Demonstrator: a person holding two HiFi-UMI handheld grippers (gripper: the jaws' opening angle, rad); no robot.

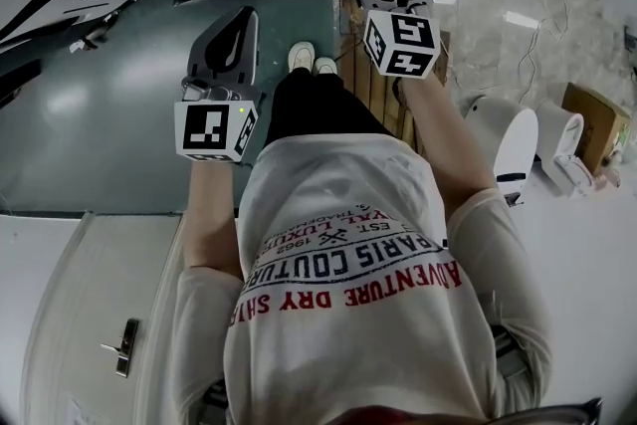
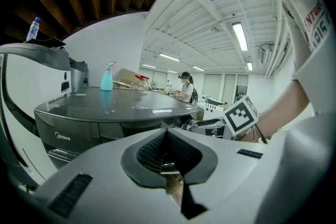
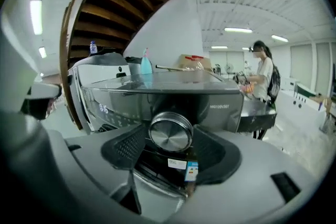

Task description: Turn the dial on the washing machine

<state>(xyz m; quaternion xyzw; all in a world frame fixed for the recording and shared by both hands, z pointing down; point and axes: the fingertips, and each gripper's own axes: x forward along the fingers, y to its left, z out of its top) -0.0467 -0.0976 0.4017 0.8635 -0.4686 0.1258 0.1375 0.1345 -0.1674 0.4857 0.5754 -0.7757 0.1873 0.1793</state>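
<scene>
Turning step in hand: right tongs (image 3: 171,141) pinch the dial (image 3: 170,132) of the washing machine (image 3: 215,98), centre frame. Left tongs (image 2: 167,131) are pressed together, empty. The next move likely calls for a steady wrist roll without slipping.

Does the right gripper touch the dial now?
Touching. In the right gripper view the dial sits between the right gripper jaws, and both pads lie against its rim with no gap visible.
</scene>
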